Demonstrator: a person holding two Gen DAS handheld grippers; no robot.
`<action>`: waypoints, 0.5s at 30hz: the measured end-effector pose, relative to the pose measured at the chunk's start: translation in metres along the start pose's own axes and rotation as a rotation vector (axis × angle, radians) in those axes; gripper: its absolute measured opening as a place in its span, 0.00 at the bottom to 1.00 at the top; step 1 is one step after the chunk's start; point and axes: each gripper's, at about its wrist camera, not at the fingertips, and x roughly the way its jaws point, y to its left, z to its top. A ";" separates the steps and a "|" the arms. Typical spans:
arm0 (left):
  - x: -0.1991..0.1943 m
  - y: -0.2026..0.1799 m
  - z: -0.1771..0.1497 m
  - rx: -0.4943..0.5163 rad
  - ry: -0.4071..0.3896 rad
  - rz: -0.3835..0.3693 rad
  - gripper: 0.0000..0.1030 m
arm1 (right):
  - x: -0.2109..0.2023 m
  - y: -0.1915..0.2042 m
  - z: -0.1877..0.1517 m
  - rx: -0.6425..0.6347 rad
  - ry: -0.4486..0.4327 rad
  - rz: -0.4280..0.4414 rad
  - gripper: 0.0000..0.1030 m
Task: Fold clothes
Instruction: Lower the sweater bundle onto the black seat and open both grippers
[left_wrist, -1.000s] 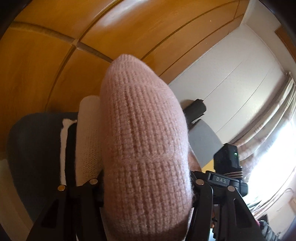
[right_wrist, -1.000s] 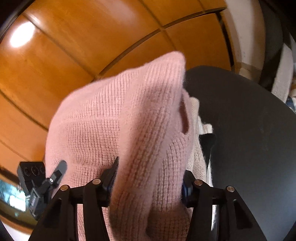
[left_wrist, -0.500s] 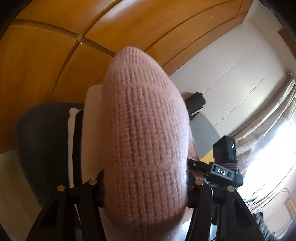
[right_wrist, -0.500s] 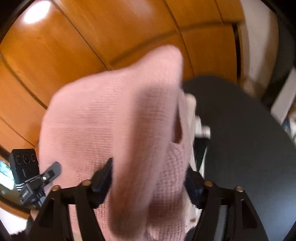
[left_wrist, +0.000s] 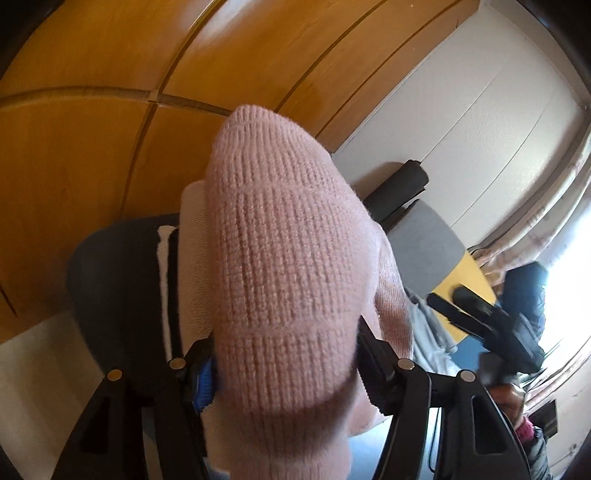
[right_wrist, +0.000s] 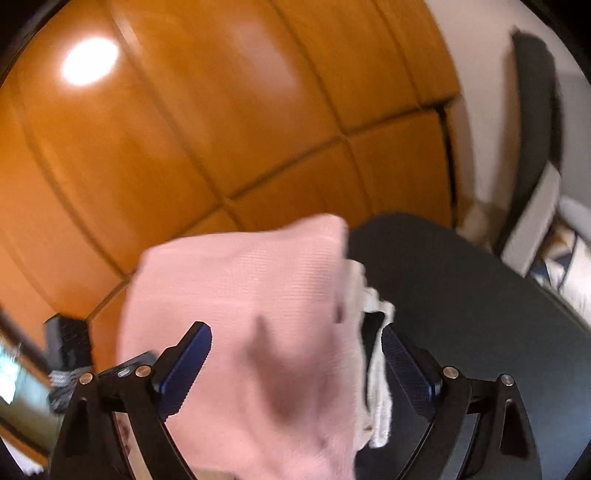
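Up front on the left wrist cam, the left gripper (left_wrist: 286, 373) is clamped on the pink knit sweater (left_wrist: 280, 266). Right wrist cam's blurry: right gripper (right_wrist: 295, 365) spread wide, sweater draped between its fingers over the dark chair (right_wrist: 461, 295).

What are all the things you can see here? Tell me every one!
pink knitted sweater: one, pink, between both grippers' fingers.
cream knit garment: one, cream with dark trim, under the sweater on the chair.
chair: one, dark grey, below the clothes.
wooden panels: several, orange-brown, behind.
curtain: one, pale, by the bright window.
left gripper: one, black, closed on the sweater.
right gripper: one, black with blue pads, open around the sweater.
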 end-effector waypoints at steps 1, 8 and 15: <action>-0.006 -0.002 -0.002 0.007 -0.006 0.019 0.63 | 0.015 -0.016 0.007 -0.037 0.005 0.015 0.92; -0.017 -0.044 0.077 0.220 -0.233 0.085 0.62 | 0.071 0.018 -0.006 -0.239 0.096 0.002 0.92; 0.025 -0.065 0.142 0.389 -0.143 0.146 0.62 | 0.048 0.031 -0.021 -0.248 0.114 -0.030 0.92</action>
